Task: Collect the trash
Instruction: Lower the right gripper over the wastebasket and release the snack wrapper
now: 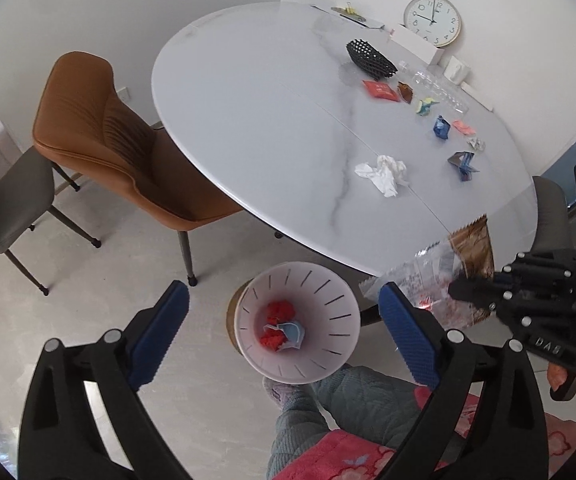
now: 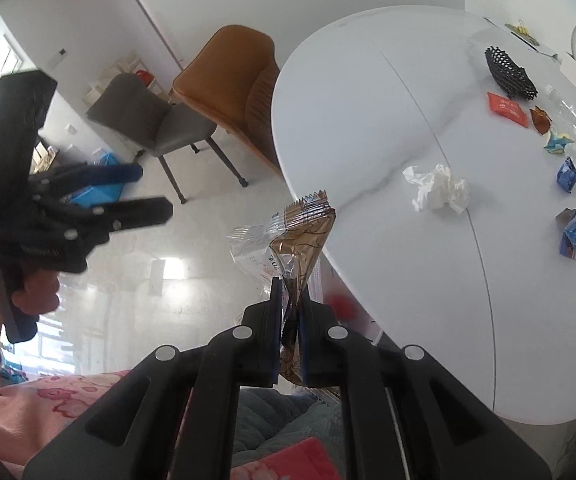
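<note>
Pinching a brown and clear wrapper [image 2: 295,240] tight, the right tool [image 2: 289,320] holds it up past the edge of the white desk [image 2: 367,120]. The left tool [image 1: 284,332] is spread wide with nothing in it, above a pale bin [image 1: 327,284] on the floor. Red scraps [image 1: 278,320] lie inside, maybe with a blue mask. A crumpled tissue [image 1: 383,172] sits on the desk.
</note>
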The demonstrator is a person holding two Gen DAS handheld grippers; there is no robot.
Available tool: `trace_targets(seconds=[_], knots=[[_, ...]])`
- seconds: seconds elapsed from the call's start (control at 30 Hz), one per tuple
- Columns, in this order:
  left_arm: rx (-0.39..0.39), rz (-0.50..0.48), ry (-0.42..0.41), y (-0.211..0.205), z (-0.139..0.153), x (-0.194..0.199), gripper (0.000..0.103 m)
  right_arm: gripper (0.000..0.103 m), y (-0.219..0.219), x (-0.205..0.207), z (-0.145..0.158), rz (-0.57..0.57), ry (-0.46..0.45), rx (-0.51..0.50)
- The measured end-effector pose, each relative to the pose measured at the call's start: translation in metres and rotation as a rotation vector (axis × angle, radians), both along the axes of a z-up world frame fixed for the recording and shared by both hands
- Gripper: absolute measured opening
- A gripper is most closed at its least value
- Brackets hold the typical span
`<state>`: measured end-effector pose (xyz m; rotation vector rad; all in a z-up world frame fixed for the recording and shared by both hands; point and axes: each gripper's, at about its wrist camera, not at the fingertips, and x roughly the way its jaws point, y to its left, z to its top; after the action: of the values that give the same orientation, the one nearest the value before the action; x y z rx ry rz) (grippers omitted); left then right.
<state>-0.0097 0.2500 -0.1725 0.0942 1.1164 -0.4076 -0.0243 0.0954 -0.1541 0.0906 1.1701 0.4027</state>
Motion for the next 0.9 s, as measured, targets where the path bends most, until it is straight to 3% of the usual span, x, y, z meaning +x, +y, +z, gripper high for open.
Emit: trace_targets(seconds=[0.13, 0.3, 0.43, 0.57, 0.7, 0.9], knots=[[0.037, 0.030, -0.020, 0.005, 0.002, 0.000, 0.092, 0.010, 0.025, -0.003, -0.027, 0.059, 0.024, -0.031], [0.064, 0.012, -0.021, -0.002, -0.003, -0.004, 0.092, 0.020, 0.046, -0.003, -0.053, 0.112, 0.042, -0.112], [0.057, 0.005, -0.002, -0.005, -0.008, -0.005, 0.092, 0.043, 0.049, 0.001, -0.061, 0.103, 0.062, -0.114], [0.070, -0.001, 0.007, -0.007, -0.013, -0.006, 0.092, 0.054, 0.044, 0.002, -0.055, 0.074, 0.060, -0.083], [0.067, 0.005, 0.014, -0.007, -0.014, -0.004, 0.092, 0.059, 0.030, 0.004, -0.044, 0.029, 0.041, -0.080], [0.062, -0.014, 0.003, -0.011, -0.011, -0.002, 0.092, 0.085, -0.003, 0.007, -0.016, -0.090, -0.015, -0.095]])
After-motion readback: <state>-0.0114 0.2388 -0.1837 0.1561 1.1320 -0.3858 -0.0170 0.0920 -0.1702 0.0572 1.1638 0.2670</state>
